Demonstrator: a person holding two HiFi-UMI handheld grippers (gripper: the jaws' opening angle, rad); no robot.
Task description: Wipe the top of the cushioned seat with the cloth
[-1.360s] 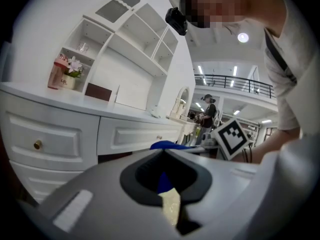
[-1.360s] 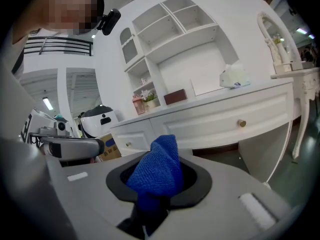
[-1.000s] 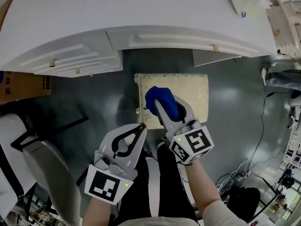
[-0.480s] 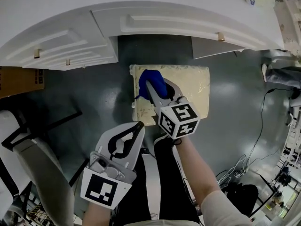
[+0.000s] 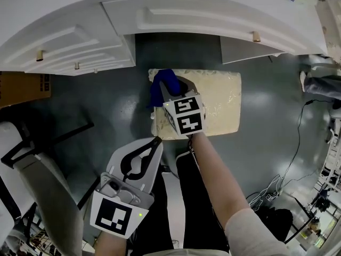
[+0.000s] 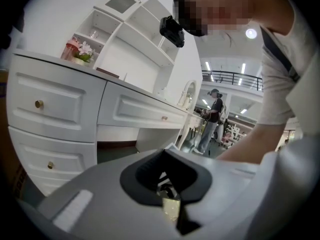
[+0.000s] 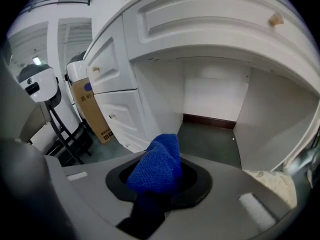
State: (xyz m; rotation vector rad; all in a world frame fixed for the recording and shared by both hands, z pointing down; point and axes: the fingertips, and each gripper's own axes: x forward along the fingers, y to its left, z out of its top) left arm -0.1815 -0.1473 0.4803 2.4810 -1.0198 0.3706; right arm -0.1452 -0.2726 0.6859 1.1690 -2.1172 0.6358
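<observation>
Since half a second ago the right gripper (image 5: 171,89) has slid up and left, carrying the cloth (image 5: 158,89) to the upper left corner of the seat (image 5: 218,103). Part of the blue fabric now hangs past that corner. The fingertips are buried in the cloth in the head view. The right gripper view shows the jaws clenched on the blue wad. The marker cube hides the lower left part of the seat. The left gripper (image 5: 155,142) sits low in the frame, off the seat, its jaws pressed together with nothing between them.

The cream seat top looks mottled. It stands on a dark, glossy floor (image 5: 112,100) in front of the knee gap of a white desk (image 5: 176,23). A cardboard box (image 5: 24,87) is cut off at the left edge, and cables (image 5: 272,188) trail at the lower right.
</observation>
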